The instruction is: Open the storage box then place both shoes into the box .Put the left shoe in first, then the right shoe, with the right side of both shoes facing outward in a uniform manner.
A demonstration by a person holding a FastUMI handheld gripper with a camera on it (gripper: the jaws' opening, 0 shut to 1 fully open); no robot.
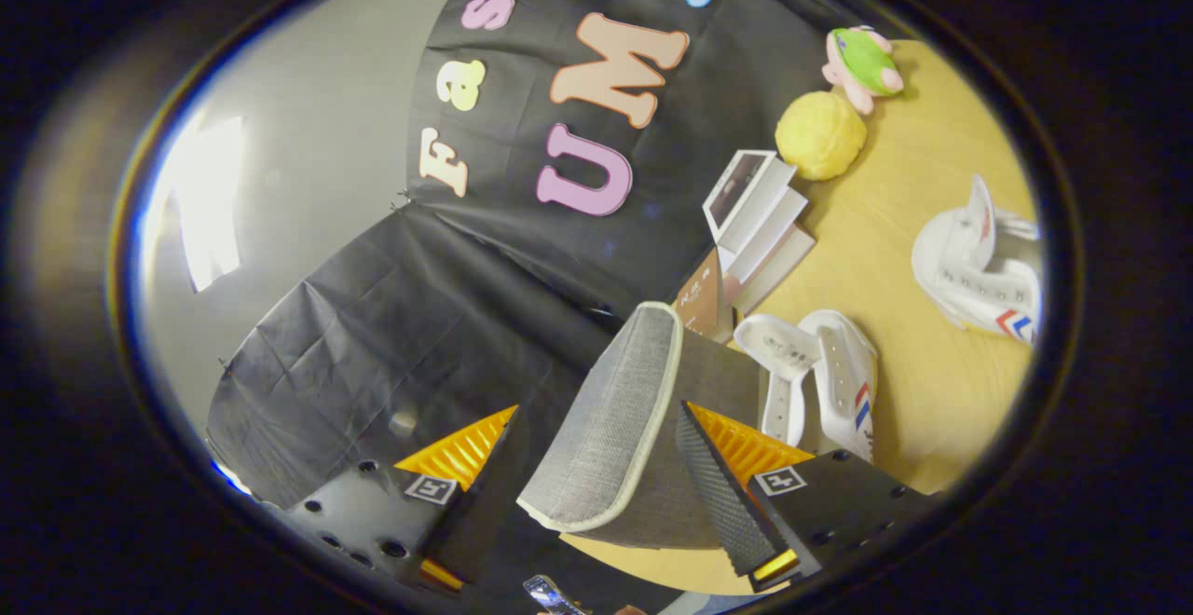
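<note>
In the gripper view, I had the gripper (596,466) spread wide, with the grey lid (610,415) of the box standing between the fingers. Only the right finger seemed to lie along the lid's inner face; the left one stood apart from its woven outer side, so I could not call it a pinch. The lid stood up nearly on edge.

One shoe (820,387) lay sole-up on the table (918,391), just beyond the right finger and beside the lid. The other shoe (979,266) lay further off toward the table's far edge, near a yellow ball (820,135) and a green toy (862,61). A stack of books (755,219) sat against the booth wall behind the lid.

My worry was that the lid, unclamped, could slip off the one finger and drop shut if I tilted or drew back. A sweep to the right might also knock the near shoe.

The box body was hidden under the lid and fingers, so I could not judge how far it stood open. With the view so tilted, I could not tell left shoe from right.
</note>
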